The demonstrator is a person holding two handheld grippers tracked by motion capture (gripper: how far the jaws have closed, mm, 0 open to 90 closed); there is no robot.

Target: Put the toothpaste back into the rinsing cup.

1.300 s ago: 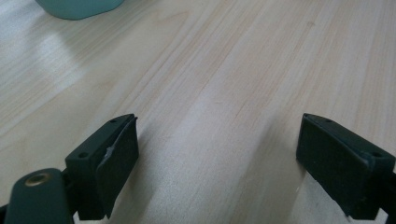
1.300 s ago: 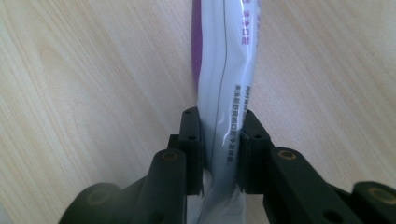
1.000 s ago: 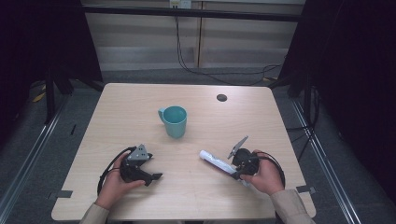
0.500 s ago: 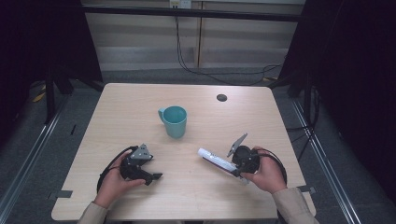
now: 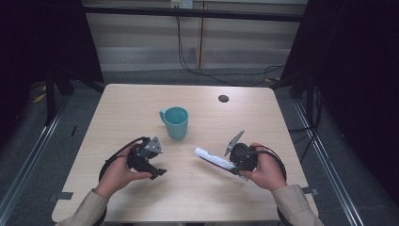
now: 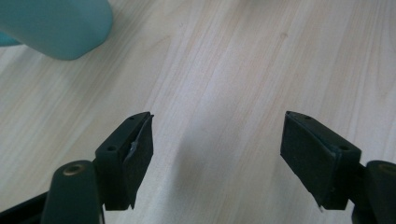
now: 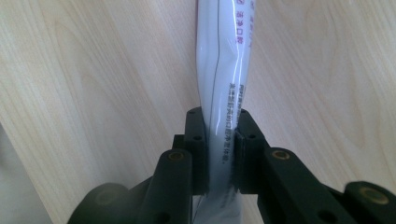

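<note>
A teal mug [image 5: 175,121] stands upright at the middle of the light wooden table [image 5: 263,122], handle to the left; its base shows in the left gripper view [image 6: 56,25]. My right gripper [image 5: 229,165] is shut on the flat end of a white tube [image 5: 210,157] that points left, just above the table. In the right gripper view the pads [image 7: 198,140] pinch the tube [image 7: 224,56] with red print. My left gripper [image 5: 158,172], front left of the mug, is open [image 6: 218,116]; its jaws have just been closing, with nothing between them.
A small dark round disc [image 5: 223,98] lies near the table's far right. Cables [image 5: 188,52] hang behind the table, and dark curtains flank both sides. Bare wood lies between the two hands and around the mug.
Both hands have risen slightly. The left gripper moved a little toward the mug, and the tube in the right gripper lifted with it.
</note>
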